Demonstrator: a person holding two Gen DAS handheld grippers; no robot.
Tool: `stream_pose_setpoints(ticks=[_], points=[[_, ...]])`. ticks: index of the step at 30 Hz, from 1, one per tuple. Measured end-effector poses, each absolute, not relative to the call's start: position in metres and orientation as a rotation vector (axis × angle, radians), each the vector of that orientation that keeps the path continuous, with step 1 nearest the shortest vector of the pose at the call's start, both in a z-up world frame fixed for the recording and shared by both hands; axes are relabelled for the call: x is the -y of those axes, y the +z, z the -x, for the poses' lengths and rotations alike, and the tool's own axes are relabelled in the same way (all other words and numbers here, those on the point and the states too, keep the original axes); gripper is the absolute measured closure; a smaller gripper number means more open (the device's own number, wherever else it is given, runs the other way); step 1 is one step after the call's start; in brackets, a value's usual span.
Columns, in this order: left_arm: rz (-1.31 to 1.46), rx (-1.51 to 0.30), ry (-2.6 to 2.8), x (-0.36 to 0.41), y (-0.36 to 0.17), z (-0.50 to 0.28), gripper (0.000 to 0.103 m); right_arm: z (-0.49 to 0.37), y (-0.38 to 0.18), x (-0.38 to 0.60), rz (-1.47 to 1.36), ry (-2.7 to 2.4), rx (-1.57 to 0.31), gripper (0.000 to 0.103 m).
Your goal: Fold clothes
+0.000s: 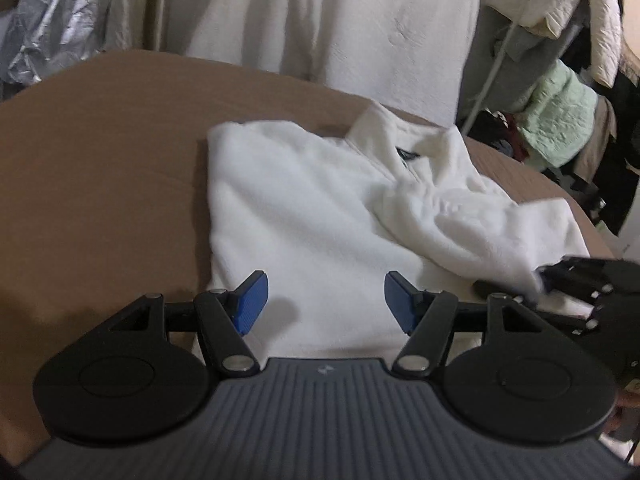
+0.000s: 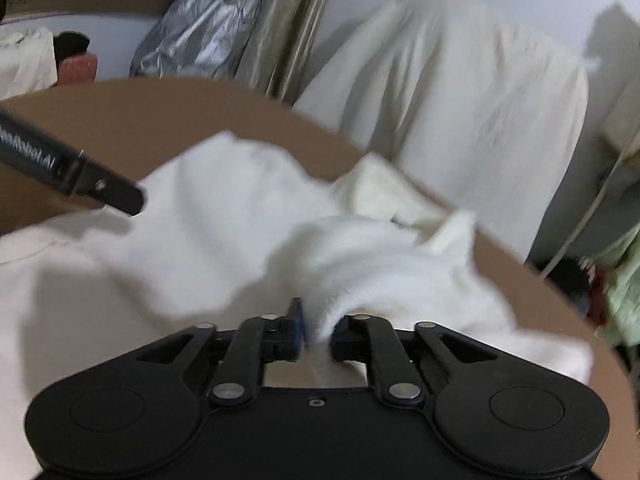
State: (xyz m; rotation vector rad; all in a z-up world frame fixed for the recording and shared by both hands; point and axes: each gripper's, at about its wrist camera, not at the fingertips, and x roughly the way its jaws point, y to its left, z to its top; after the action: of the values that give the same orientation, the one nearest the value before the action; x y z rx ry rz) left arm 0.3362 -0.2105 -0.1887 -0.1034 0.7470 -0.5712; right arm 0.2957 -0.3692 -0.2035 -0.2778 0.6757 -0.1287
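Clearly the white fleece top (image 1: 304, 216) lies collar-away on the brown bed (image 1: 100, 168), its right sleeve (image 2: 372, 264) pinched in the right gripper (image 2: 316, 330), while the left gripper (image 1: 326, 300) hovers spread over the near hem.

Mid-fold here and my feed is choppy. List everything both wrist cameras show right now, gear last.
white fleece garment: one, white, lying on the brown surface, partly folded, collar at the far end
brown bed-like surface: one, brown, under the garment
white draped cloth: one, white, hanging behind the surface
silver crinkled cover: one, silver, far left background
clothes rack with garments: one, white, pale green and dark items, far right
left hand-held gripper: one, black with blue pads, jaws open above the garment's near edge
right hand-held gripper: one, black, shut on a fold of the garment, at the garment's right side
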Motion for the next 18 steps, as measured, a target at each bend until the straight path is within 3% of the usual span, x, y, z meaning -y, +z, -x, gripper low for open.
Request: stream_pose_setpoints(ticks=[3, 6, 8, 14, 16, 18], points=[[0.057, -0.706, -0.605, 0.219, -0.189, -0.335, 0.038, -0.267, -0.202, 0.373, 0.245, -0.117, -0.675, 0.071], [0.061, -0.681, -0.642, 0.224, -0.188, -0.331, 0.038, -0.236, -0.198, 0.378, 0.226, -0.105, -0.669, 0.067], [0.093, -0.687, -0.663, 0.227, -0.187, -0.331, 0.038, -0.212, -0.197, 0.384, 0.209, -0.126, -0.661, 0.058], [0.091, -0.69, -0.678, 0.267, -0.182, -0.307, 0.034, -0.162, -0.217, 0.447, 0.247, -0.477, -0.713, 0.056], [0.06, -0.702, -0.693, 0.291, -0.186, -0.295, 0.023, -0.157, -0.224, 0.467, 0.23, -0.519, -0.732, 0.056], [0.0, -0.716, -0.722, 0.321, -0.188, -0.291, 0.022, -0.161, -0.232, 0.478, 0.24, -0.529, -0.757, 0.056]])
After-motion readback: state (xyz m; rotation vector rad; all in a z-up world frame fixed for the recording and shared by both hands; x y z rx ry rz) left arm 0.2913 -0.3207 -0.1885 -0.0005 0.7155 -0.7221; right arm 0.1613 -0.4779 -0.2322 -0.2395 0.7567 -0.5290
